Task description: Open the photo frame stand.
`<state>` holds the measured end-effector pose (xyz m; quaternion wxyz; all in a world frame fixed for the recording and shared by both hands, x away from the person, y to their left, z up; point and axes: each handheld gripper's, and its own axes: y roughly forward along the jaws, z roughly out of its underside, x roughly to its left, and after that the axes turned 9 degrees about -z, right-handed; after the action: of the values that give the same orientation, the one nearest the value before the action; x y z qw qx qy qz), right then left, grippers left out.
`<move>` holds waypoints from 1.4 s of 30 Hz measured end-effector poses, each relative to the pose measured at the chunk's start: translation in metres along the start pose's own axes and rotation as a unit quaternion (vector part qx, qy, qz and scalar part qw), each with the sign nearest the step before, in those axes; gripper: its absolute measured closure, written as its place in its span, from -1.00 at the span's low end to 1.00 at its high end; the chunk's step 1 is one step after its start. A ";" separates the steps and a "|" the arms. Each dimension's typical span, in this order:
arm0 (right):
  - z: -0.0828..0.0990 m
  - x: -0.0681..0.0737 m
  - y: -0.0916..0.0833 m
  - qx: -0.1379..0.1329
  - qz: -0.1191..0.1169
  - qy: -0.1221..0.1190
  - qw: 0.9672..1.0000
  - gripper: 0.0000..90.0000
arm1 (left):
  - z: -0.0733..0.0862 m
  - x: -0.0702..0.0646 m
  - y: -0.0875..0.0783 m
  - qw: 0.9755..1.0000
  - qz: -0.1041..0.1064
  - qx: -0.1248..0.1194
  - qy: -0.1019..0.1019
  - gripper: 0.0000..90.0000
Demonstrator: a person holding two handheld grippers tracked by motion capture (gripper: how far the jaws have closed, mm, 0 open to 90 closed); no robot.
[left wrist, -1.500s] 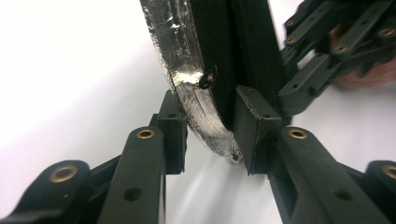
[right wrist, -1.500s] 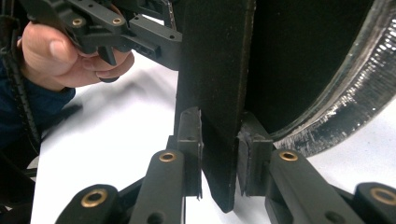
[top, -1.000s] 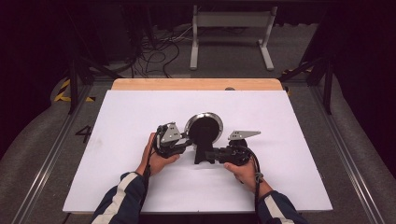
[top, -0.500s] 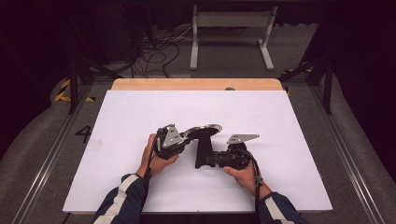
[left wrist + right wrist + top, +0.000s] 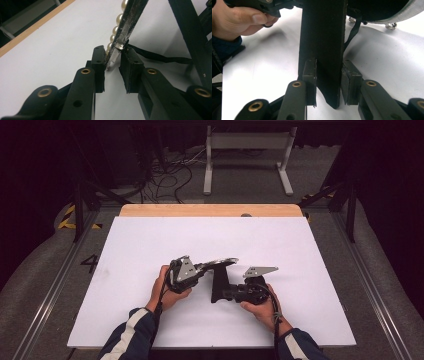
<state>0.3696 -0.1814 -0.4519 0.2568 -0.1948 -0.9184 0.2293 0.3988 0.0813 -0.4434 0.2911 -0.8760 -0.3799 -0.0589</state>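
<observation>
My left tool (image 5: 112, 62) has just been closing on the rim of the pearl-edged round frame (image 5: 220, 263), its jaws narrow and pinching that thin edge. My right tool (image 5: 328, 82) is clamped across the frame's black back stand (image 5: 322, 45). The frame hangs tilted just above the white tabletop (image 5: 150, 245), between my two hands. My worry is the left pinch: it catches only the rim's very edge, so a twist could let the frame slip out, swing on the stand's black ribbon (image 5: 160, 58) and strike the tabletop below.
</observation>
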 end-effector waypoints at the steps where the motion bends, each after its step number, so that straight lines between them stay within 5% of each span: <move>1: 0.000 0.000 0.000 0.000 0.000 0.000 1.000 0.55 | 0.000 0.000 0.000 1.000 0.000 0.000 0.000 0.65; 4: 0.002 0.002 -0.001 0.001 0.011 0.005 1.000 0.57 | 0.000 -0.003 0.000 1.000 -0.014 0.000 0.007 0.65; 23: -0.001 0.002 -0.011 0.004 0.032 -0.001 0.999 0.70 | 0.006 0.003 -0.010 1.000 -0.015 0.001 0.004 0.56; 42: -0.010 0.008 -0.024 -0.001 0.061 -0.044 0.997 0.76 | 0.013 0.013 -0.035 1.000 0.000 0.006 0.004 0.56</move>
<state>0.3633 -0.1945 -0.4291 0.2013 -0.2403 -0.9154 0.2525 0.3817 0.1156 -0.4338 0.2975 -0.8741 -0.3793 -0.0603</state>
